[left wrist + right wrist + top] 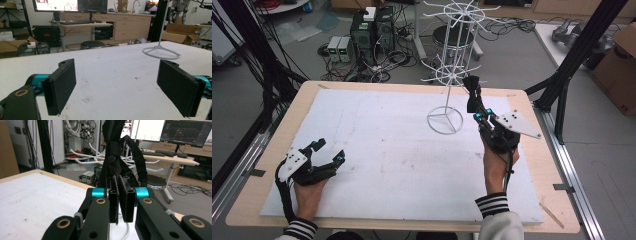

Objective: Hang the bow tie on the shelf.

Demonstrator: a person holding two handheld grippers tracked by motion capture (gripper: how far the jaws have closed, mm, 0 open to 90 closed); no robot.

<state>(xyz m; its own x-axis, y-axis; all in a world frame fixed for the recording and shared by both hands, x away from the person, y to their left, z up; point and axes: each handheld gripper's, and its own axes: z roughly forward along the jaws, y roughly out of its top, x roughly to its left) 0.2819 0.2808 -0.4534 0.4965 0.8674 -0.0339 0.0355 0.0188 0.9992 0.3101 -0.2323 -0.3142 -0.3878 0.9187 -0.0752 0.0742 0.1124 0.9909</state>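
Note:
A white wire rack (445, 120) with hooked arms stands on the white mat (387, 155) at the back right. My right gripper (474, 106) is raised beside the rack's lower arms and is shut on a black strap (472, 86). In the right gripper view the looped black strap (116, 157) rises from between the closed pads of that gripper (122, 182), with the rack's white arms (85, 155) just behind. My left gripper (330, 150) rests low at the front left, open, with nothing between its pads (62, 85). The rack's base ring (161, 51) lies far ahead of it.
The mat covers a wooden table (542, 165). Black frame posts (569, 65) stand at the right edge and cables hang at the left. Computer boxes (372, 30), a stool and a cardboard box sit on the floor beyond the table.

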